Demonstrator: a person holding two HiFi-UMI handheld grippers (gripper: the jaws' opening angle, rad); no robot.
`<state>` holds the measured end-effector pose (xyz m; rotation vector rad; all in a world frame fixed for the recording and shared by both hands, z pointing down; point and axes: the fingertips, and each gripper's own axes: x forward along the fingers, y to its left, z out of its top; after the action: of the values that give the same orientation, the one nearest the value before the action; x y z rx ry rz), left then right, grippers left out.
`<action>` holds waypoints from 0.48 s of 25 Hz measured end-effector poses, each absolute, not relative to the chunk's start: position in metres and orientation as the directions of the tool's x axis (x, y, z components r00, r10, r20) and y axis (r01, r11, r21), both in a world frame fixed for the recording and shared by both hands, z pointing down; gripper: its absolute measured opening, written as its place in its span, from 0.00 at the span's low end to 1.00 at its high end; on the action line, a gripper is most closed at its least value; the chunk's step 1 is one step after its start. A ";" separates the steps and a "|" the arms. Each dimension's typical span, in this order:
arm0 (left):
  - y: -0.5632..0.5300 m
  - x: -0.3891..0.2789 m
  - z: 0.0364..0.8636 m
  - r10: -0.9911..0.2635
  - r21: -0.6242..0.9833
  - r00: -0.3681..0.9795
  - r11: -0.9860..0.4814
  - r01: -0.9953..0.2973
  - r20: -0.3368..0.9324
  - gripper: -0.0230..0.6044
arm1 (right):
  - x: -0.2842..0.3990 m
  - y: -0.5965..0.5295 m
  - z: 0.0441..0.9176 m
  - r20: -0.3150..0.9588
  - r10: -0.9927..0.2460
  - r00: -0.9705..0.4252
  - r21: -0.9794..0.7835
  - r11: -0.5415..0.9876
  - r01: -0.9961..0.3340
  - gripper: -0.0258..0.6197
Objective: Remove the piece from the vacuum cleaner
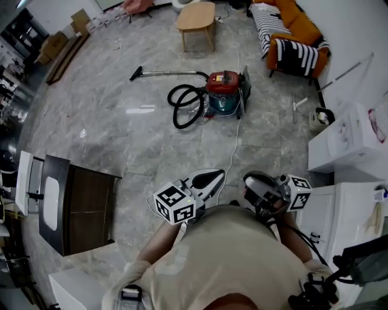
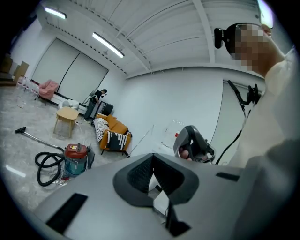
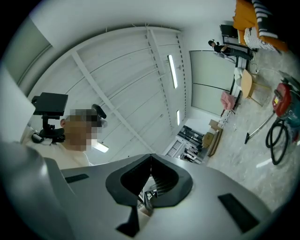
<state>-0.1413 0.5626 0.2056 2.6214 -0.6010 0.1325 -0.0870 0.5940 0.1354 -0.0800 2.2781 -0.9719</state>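
Note:
The red and teal vacuum cleaner [image 1: 224, 92] stands on the grey floor well ahead of me. Its black hose [image 1: 185, 106] is coiled at its left, and a wand [image 1: 167, 74] runs out to a floor nozzle. Both grippers are held close to the person's chest, far from it. My left gripper [image 1: 219, 175] points toward the vacuum with its jaws shut on nothing. My right gripper [image 1: 262, 186] is tilted upward, its jaws also shut and empty. The left gripper view shows the vacuum cleaner [image 2: 75, 157] at lower left and the right gripper [image 2: 193, 144] beyond my own jaws. In the right gripper view the vacuum cleaner [image 3: 283, 101] sits at the far right edge.
A white cable [image 1: 233, 151] runs over the floor from the vacuum toward me. A wooden table [image 1: 197, 18] and an orange sofa [image 1: 291, 36] stand at the back. A dark cabinet [image 1: 79, 206] is at my left, white boxes [image 1: 348, 142] at my right.

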 end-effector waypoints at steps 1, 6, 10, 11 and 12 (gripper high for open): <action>0.561 -0.136 0.203 -0.400 0.396 0.899 -0.808 -0.437 0.177 0.04 | -0.083 0.593 0.136 -0.544 -0.280 -0.791 -0.660 0.724 0.198 0.04; 0.556 -0.119 0.194 -0.431 0.352 0.887 -0.815 -0.461 0.164 0.04 | -0.072 0.589 0.143 -0.558 -0.226 -0.798 -0.666 0.696 0.269 0.04; 0.551 -0.116 0.195 -0.434 0.381 0.887 -0.802 -0.460 0.157 0.04 | -0.068 0.586 0.144 -0.554 -0.232 -0.800 -0.671 0.693 0.264 0.04; 0.549 -0.115 0.195 -0.432 0.382 0.889 -0.804 -0.456 0.153 0.04 | -0.066 0.584 0.146 -0.550 -0.243 -0.799 -0.675 0.692 0.254 0.04; 0.548 -0.114 0.195 -0.427 0.380 0.892 -0.808 -0.450 0.149 0.04 | -0.064 0.583 0.148 -0.548 -0.256 -0.797 -0.680 0.691 0.245 0.04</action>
<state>-0.1143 0.5480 0.1949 2.6468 -0.6427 0.0781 -0.0641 0.5827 0.1477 -0.0083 2.2684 -1.0331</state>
